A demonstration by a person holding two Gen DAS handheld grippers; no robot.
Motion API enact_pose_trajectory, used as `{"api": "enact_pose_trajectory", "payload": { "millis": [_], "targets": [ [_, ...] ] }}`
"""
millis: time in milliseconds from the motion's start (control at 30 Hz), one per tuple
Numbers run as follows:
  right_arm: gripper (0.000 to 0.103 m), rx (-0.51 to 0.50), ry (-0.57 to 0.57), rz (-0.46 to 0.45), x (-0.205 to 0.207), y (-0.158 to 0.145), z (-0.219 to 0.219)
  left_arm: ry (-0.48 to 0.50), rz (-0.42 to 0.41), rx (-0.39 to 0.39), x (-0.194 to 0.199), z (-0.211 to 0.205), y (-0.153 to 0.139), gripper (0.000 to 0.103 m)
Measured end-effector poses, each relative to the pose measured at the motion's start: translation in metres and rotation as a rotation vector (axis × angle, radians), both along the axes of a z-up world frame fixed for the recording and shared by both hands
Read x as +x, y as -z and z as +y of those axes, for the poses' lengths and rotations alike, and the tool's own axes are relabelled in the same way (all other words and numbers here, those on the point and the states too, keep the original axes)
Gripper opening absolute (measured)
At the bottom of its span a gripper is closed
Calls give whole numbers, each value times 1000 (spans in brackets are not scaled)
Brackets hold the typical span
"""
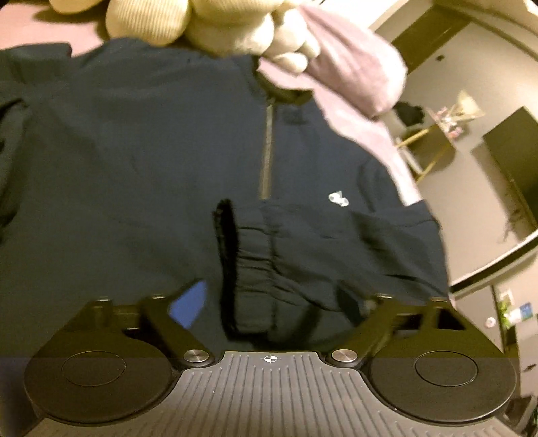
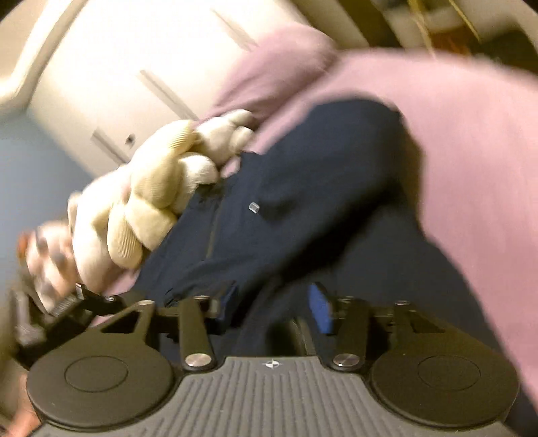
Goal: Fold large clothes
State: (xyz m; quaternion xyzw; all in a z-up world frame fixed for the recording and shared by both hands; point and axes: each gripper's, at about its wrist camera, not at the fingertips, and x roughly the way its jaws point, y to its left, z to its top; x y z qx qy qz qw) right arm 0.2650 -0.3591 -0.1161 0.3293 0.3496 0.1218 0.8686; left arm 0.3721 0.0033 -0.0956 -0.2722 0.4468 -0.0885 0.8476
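Note:
A dark navy zip sweatshirt lies spread on a pink bed cover, with a small white logo on its chest. One sleeve with an elastic cuff is folded across the front. My left gripper hangs over that cuff with its jaws wide apart; a blue pad shows on the left finger. In the right wrist view the same sweatshirt lies ahead. My right gripper is partly open, with navy fabric between its blue pads. That view is blurred.
Cream plush toys lie at the sweatshirt's collar end and also show in the right wrist view. The bed's right edge drops to the floor, with a gold-legged table and dark furniture beyond. White cupboard doors stand behind the bed.

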Motion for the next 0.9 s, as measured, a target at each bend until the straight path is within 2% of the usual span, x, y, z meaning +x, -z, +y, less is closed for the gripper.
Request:
{"api": "enact_pose_trajectory", "payload": {
  "millis": [33,67,100,167,200,267,367,500,567,600,633,667,767,900],
  "targets": [
    [39,24,18,25,-4,10,-4,2,3,4,4,-1,4,76],
    [37,42,30,37,-6,18,-7,4,0,10,7,-2,6,65],
    [36,53,35,34,-8,23,-8,5,-1,23,10,-3,7,43],
    [34,51,46,15,-11,29,-7,4,18,19,16,-3,10,34],
    [34,42,50,7,-10,31,-5,1,15,10,18,-1,9,25],
    [34,16,56,-5,-10,32,1,19,4,16,21,0,5,16],
    [34,-31,47,-15,-8,28,7,60,-59,70,21,1,-17,12],
    [37,-39,28,5,6,15,9,60,-206,221,21,5,-60,12],
    [43,-36,34,2,14,6,7,57,-266,321,21,7,-76,12],
    [51,-26,41,-4,19,3,6,49,-284,356,22,9,-82,12],
    [58,-15,50,-12,24,0,5,36,-291,374,22,13,-86,12],
    [60,1,60,-25,30,-3,3,24,-292,376,23,17,-89,12],
    [60,35,86,-37,50,-7,-1,-1,-297,351,25,26,-96,12],
    [59,109,108,13,83,3,-2,-19,-325,356,27,32,-105,12]
  ]
}}
